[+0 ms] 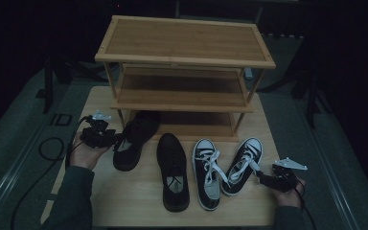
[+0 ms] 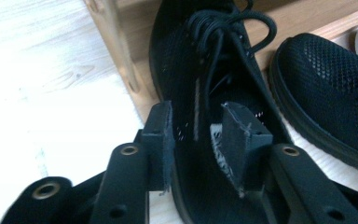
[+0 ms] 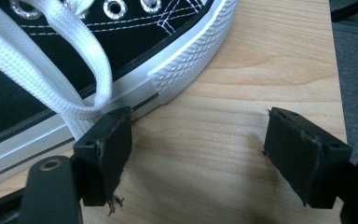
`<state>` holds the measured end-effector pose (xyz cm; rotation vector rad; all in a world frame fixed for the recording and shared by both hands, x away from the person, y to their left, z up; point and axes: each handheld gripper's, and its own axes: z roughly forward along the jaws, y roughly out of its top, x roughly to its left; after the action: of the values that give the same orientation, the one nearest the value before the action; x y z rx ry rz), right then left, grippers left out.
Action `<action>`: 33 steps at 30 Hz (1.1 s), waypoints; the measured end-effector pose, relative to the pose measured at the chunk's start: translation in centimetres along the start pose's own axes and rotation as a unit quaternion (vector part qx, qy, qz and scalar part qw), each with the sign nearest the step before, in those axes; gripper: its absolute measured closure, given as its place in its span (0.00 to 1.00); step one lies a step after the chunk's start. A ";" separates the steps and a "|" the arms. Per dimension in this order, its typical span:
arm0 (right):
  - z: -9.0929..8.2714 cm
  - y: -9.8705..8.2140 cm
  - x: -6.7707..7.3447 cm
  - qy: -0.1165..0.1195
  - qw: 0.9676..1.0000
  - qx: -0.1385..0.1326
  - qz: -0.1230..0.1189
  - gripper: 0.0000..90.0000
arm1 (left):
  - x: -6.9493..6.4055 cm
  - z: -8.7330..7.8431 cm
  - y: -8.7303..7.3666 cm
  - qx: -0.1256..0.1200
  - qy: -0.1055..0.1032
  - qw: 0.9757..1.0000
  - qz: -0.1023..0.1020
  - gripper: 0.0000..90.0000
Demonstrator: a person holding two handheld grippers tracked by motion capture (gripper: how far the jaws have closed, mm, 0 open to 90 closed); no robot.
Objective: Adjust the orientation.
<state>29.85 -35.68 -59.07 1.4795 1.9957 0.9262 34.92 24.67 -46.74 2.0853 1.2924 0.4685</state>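
Left gripper [image 1: 116,138] at heel collar of black mesh shoe [image 1: 133,139]; 1 jaw inside opening, 1 outside, pinching collar wall or just loose on it, cannot tell. Shoe lies at table's left with toe under bottom shelf of wooden shoe rack [image 1: 184,62], likely being slid in for storage. Right gripper [image 1: 264,179] low beside right canvas sneaker [image 1: 242,165], jaws spread wide, nothing between, likely waiting its turn.

Count: 4 shoes, namely 2 black mesh, second black mesh shoe [image 1: 173,171] mid-table, plus 2 black-and-white canvas sneakers, left canvas sneaker [image 1: 207,172]. 1 rack, 3 shelves. 2 grippers.
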 end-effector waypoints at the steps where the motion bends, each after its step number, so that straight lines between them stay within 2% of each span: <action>1: 0.0 0.0 0.0 0.000 1.000 0.000 0.000 0.26 | 0.3 -0.4 -0.5 -0.004 -0.004 1.000 -0.006 0.75; 7: 0.0 0.0 0.0 0.000 1.000 0.000 0.000 0.26 | 0.9 -1.2 -2.1 -0.019 -0.012 1.000 -0.017 0.82; 11: 0.0 0.0 0.0 0.000 1.000 0.000 0.000 0.26 | 1.1 -1.5 -3.3 -0.017 -0.014 0.999 -0.024 0.86; 23: 0.0 0.0 0.0 0.000 1.000 0.000 0.000 0.26 | 0.7 -1.5 -6.1 -0.003 -0.011 1.000 -0.023 0.95; 28: 0.0 0.0 0.0 0.000 1.000 0.000 0.000 0.26 | 0.1 -1.4 -6.8 0.004 -0.009 1.000 -0.017 1.00; 33: 0.0 0.0 0.0 0.000 1.000 0.000 0.000 0.26 | -0.4 -1.4 -7.1 0.007 -0.007 1.000 -0.010 1.00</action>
<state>29.85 -35.68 -59.07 1.4797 1.9956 0.9259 29.17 27.03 -50.46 2.0814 1.3111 0.4352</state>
